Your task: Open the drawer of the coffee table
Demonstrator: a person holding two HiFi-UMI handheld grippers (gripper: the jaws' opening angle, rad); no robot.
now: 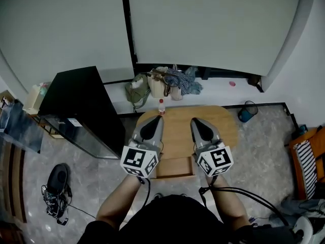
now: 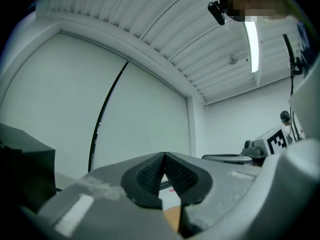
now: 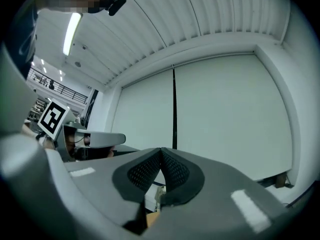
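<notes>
From my feed, the head view looks steeply down on an oval wooden coffee table [image 1: 177, 126] standing on a grey marbled floor [image 1: 259, 151]. Its drawer [image 1: 175, 168] juts out from the near edge of the table. It looks pulled open to me, though the grippers cover its corners, so I can't say how far.

Behind the table runs a low white ledge [image 1: 218, 90] under pale blinds [image 1: 213, 24], with a few bags [image 1: 162, 83] heaped on it. A small bottle [image 1: 161, 106] stands at the far rim of the table. A black cabinet [image 1: 81, 105] sits to the left, a blue bin [image 1: 247, 111] is off the table's far right end, and a tangle of cables [image 1: 56, 194] lies on the floor at lower left.

Both grippers are held side by side above the table, well clear of the drawer and pointing away from me. The left gripper [image 2: 164, 164] has its jaws pressed fully together with nothing between the pads. The right gripper [image 3: 160, 159] is the same, jaws closed and empty.
</notes>
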